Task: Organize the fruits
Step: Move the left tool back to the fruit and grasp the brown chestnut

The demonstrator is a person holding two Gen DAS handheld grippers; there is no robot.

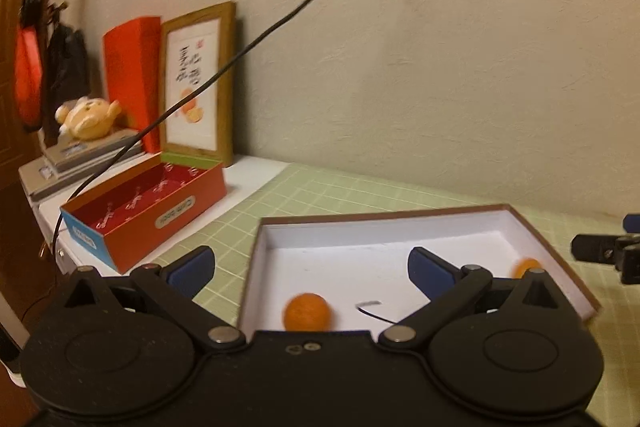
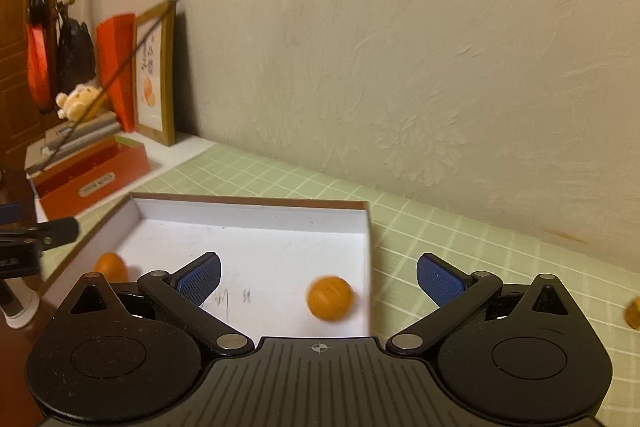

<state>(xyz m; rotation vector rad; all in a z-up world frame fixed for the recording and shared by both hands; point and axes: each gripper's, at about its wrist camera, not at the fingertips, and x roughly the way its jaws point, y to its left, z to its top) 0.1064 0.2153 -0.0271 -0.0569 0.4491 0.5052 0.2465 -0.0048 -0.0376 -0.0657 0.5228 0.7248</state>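
Already two oranges point(image 2: 330, 297) lie loose in the white box point(image 2: 248, 205) on the desk point(image 2: 460, 239); both grippers, left point(image 1: 311, 271) and right point(image 2: 319, 279), hover with jaws apart, empty. Likely next: fetching the fruit point(image 2: 634, 311) outside.

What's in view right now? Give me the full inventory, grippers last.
White box: one, white inside with brown rim, open, on the green mat.
Oranges: two inside the white box, one at its left side, one at its right side.
Orange object: one, cut off at the right edge, on the mat; cannot tell what.
Green mat: one, checked, under the box.
Red box: one, open, empty, left of the white box.
Framed picture: one, wooden frame, against the wall.
Plush toy: one, tan, on stacked books.
Left gripper: open, holding nothing.
Right gripper: open, holding nothing.
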